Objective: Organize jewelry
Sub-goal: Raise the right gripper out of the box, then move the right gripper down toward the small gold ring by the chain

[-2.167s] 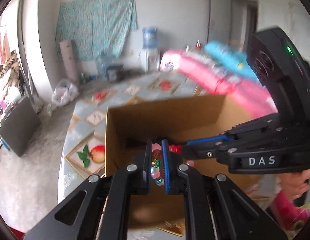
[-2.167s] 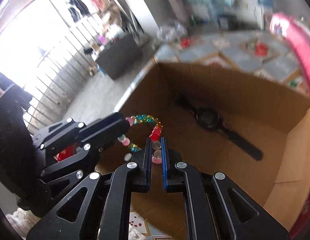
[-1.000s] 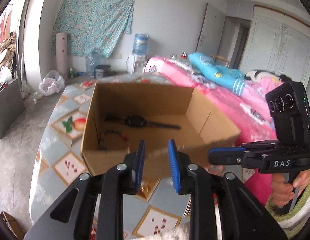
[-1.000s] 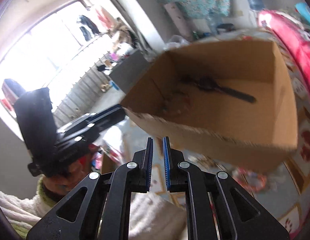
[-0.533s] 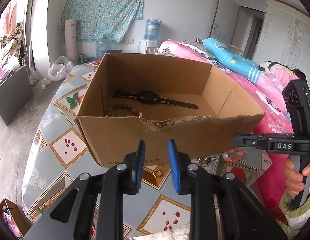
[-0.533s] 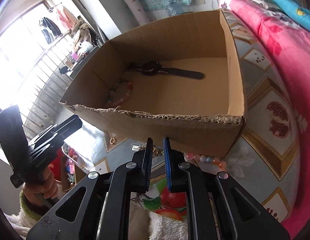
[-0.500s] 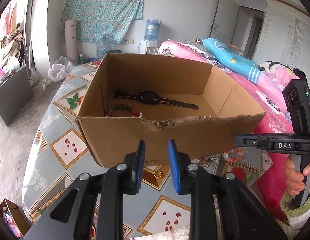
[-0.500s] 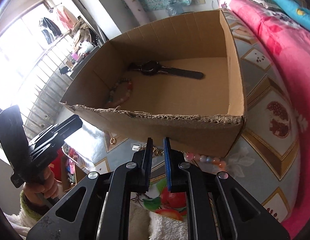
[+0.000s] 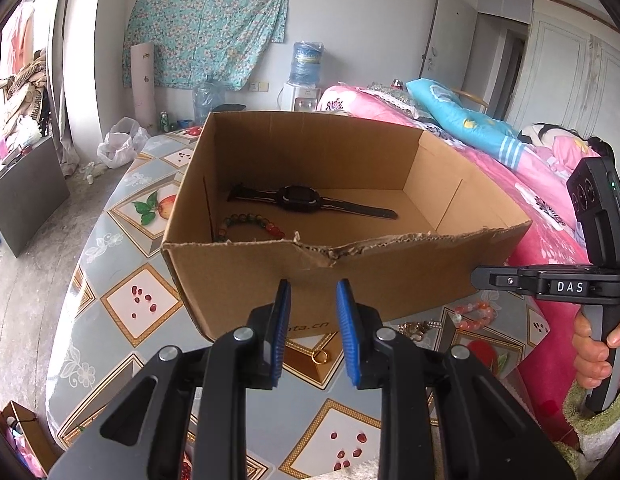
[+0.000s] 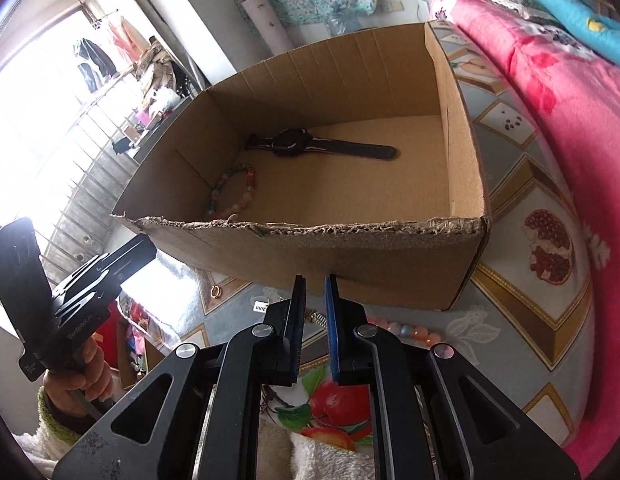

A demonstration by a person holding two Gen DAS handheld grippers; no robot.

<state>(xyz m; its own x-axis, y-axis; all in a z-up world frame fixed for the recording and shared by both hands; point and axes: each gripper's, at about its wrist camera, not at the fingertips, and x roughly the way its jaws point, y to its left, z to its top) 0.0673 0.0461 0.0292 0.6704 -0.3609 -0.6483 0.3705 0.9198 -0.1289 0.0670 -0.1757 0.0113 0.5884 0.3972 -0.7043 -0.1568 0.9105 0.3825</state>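
Parted left tongs (image 9: 313, 330) before cardboard box (image 9: 318, 276) with watch (image 9: 302, 199), bead bracelet (image 9: 246, 224).

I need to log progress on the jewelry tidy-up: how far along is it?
Done: the watch and a beaded bracelet lie in the cardboard box. In hand: nothing; left gripper and right gripper are empty. Left: gold ring, chain, pink bracelet.

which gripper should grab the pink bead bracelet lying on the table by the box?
Right, probably. The right gripper sits just short of the pink bead bracelet, jaws slightly apart and empty. The left gripper, also open, hangs further over, nearer the gold ring.
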